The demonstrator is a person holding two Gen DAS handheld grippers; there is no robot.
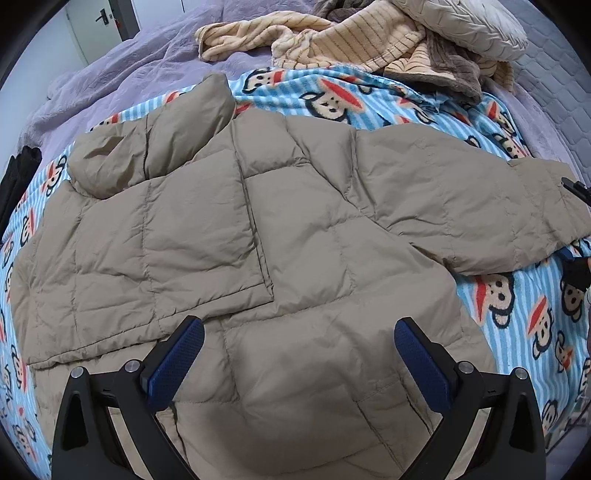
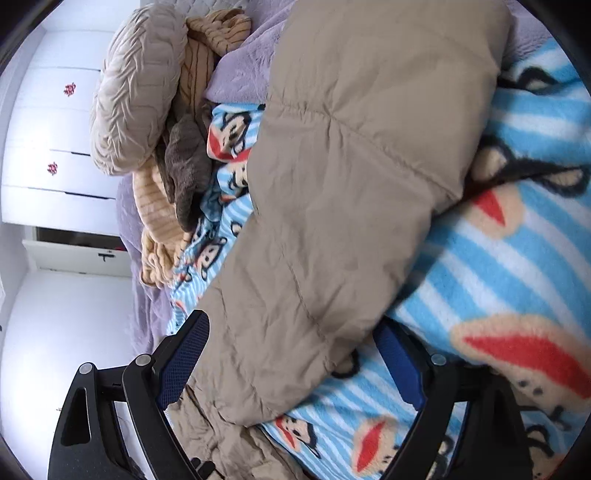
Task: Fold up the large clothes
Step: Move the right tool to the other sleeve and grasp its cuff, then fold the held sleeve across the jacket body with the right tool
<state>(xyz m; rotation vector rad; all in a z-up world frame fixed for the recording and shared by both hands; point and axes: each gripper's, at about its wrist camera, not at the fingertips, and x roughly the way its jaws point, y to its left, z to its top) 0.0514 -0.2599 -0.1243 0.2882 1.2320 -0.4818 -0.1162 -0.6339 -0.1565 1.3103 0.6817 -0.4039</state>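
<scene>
A tan puffer jacket (image 1: 295,221) lies spread on a blue striped monkey-print blanket (image 1: 517,314). One sleeve (image 1: 207,229) is folded across the jacket's body. The other sleeve (image 1: 461,206) stretches out to the right. My left gripper (image 1: 298,328) hangs open over the jacket's lower part, with nothing between its blue pads (image 1: 184,354). My right gripper (image 2: 291,325) is open and straddles the end of the outstretched sleeve (image 2: 332,221). That sleeve lies between its fingers, and one blue pad (image 2: 391,354) is partly hidden under it. In the left wrist view the right gripper (image 1: 574,192) shows at the sleeve's cuff.
A pile of beige striped and brown fleece (image 1: 351,40) and a cream pillow (image 1: 469,26) lie at the head of the purple bedcover (image 1: 129,74). A dark item (image 1: 18,177) sits at the bed's left edge. White cabinets (image 2: 55,129) stand beyond the bed.
</scene>
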